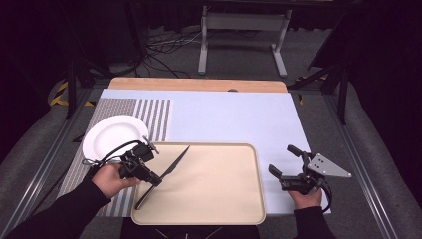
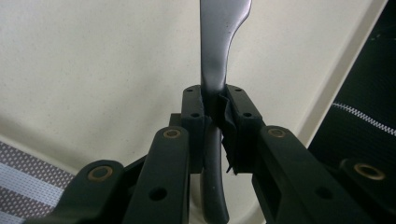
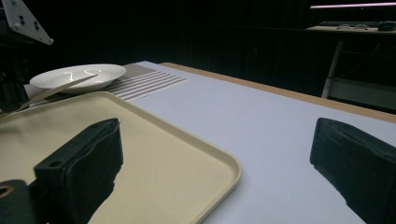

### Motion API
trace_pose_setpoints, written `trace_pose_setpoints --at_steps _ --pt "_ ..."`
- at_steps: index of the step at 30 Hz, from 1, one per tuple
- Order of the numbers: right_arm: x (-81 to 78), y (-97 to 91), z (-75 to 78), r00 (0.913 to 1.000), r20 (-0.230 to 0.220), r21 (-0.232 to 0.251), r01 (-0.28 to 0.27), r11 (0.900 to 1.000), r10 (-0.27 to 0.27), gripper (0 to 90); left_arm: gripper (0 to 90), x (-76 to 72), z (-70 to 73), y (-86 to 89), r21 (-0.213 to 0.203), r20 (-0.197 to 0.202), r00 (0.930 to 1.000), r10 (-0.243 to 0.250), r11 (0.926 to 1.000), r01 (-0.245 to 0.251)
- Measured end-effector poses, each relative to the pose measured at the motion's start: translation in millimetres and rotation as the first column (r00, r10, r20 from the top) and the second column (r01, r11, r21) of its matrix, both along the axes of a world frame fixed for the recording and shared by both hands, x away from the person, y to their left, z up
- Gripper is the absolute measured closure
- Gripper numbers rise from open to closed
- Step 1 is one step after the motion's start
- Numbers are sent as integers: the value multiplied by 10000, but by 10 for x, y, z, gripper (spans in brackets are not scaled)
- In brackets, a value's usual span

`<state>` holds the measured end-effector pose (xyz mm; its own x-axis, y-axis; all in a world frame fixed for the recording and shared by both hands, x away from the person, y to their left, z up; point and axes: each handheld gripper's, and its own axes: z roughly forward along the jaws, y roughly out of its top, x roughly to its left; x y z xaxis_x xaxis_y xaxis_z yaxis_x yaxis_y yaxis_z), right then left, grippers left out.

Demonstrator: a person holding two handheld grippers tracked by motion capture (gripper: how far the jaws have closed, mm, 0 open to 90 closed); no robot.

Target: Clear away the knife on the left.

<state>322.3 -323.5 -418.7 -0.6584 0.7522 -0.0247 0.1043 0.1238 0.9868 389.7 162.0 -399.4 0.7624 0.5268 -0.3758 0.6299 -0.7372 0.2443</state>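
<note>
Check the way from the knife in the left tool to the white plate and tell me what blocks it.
Nothing visible blocks it. The left tool is shut on the knife over the tray. The plate lies just beyond the tray's far left corner, on the striped mat, with nothing on it. Only the tray's low rim lies between.
</note>
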Motion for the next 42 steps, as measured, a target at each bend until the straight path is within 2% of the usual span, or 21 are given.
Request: trace_pose_setpoints --at_steps 6,20,22,26,38,42 --pt "0 0 0 10000 -7 -34 -14 10000 14 31 802 -26 -58 -55 209 -158 9998 94 9997 -91" --pt "4 -6 0 10000 -54 95 -46 9999 47 31 800 4 -208 -99 143 -557 9981 253 9996 -246" --pt "5 -7 -1 9999 -96 231 -92 9997 94 32 799 11 -238 -104 201 -598 9979 238 9995 -226" --pt "3 -11 0 9999 -81 193 -96 9998 97 32 798 7 -270 -104 241 -702 9971 277 9994 -261" --pt "4 -15 1 9999 -103 236 -133 9996 136 32 787 4 -312 -121 467 -726 9972 167 9988 -133" --pt "5 -14 1 9998 -99 238 -154 9996 156 32 749 -1 -272 -118 476 -550 9985 -46 9988 72"
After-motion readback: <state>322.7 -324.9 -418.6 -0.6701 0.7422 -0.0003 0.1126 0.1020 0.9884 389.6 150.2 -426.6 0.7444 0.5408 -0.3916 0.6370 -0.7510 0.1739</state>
